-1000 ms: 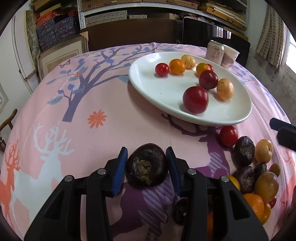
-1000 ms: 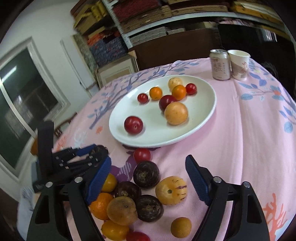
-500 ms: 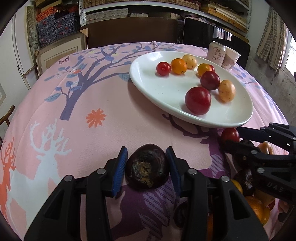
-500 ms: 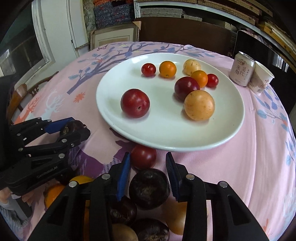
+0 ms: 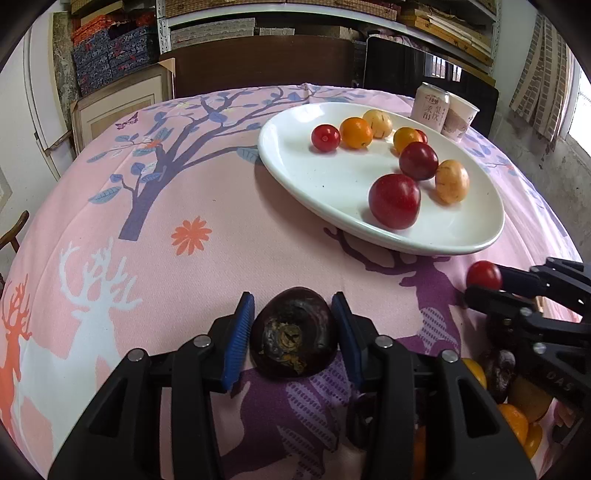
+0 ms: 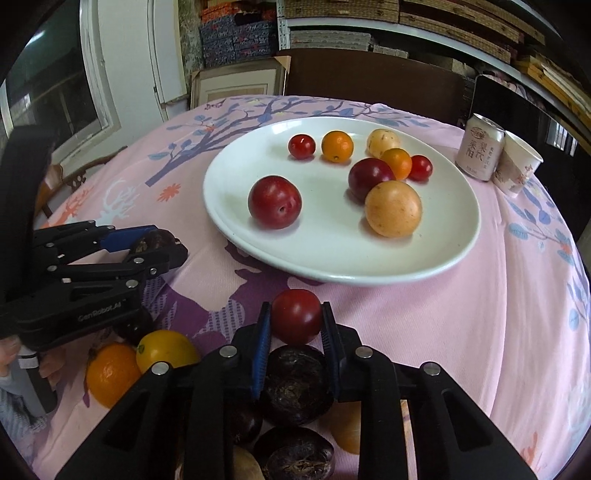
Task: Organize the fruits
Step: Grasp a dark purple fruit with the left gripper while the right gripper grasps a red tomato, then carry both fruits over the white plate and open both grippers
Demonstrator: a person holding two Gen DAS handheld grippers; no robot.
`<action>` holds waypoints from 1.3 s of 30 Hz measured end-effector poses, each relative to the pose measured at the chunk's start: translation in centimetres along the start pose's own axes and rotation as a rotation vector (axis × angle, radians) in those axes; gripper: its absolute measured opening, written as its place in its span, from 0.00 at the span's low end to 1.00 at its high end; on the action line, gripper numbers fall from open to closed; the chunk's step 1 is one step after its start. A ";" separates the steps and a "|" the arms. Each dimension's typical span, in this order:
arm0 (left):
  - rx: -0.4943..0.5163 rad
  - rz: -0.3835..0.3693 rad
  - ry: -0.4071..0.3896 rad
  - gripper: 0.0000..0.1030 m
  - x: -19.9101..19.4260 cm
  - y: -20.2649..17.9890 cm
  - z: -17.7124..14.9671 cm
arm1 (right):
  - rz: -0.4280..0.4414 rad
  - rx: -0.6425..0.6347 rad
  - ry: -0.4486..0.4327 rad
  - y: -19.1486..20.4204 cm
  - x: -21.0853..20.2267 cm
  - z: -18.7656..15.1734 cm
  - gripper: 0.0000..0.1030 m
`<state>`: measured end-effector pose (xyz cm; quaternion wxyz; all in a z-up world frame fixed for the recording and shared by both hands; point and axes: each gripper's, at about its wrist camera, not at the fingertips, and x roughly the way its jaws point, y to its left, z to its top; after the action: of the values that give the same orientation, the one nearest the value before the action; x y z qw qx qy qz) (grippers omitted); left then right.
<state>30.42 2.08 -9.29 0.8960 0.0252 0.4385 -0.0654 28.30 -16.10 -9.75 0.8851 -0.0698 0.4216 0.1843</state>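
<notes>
Tablecloth (image 5: 207,206), pink with deer, below cluttered shelves (image 5: 332,11)

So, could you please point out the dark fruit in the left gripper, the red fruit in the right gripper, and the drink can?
dark fruit (image 5: 293,332), left wrist view, its scarred front.
red fruit (image 6: 296,315), right wrist view, centre.
drink can (image 6: 479,152), right wrist view, label.

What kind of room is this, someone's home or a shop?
Probably a home dining corner that doubles as storage: a pink deer-print tablecloth, a white plate of fruit, and shelves crammed with boxes behind.
</notes>
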 end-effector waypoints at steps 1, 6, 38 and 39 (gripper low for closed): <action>0.001 0.002 -0.001 0.41 0.0 0.0 0.0 | 0.012 0.011 -0.007 -0.3 -0.5 -0.2 0.26; -0.006 0.001 -0.024 0.41 -0.7 0.1 0.1 | 0.075 0.116 -0.108 -2.6 -4.3 -1.4 0.25; -0.102 -0.014 -0.121 0.82 -2.0 0.6 6.6 | 0.110 0.365 -0.292 -8.0 -5.0 1.6 0.67; -0.083 -0.007 -0.123 0.83 -2.4 0.3 6.0 | 0.105 0.358 -0.293 -7.9 -5.2 1.4 0.67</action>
<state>33.69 1.99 -3.73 0.9212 -0.0176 0.3852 -0.0516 29.36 -24.38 -5.07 0.9243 0.1380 0.3176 0.1606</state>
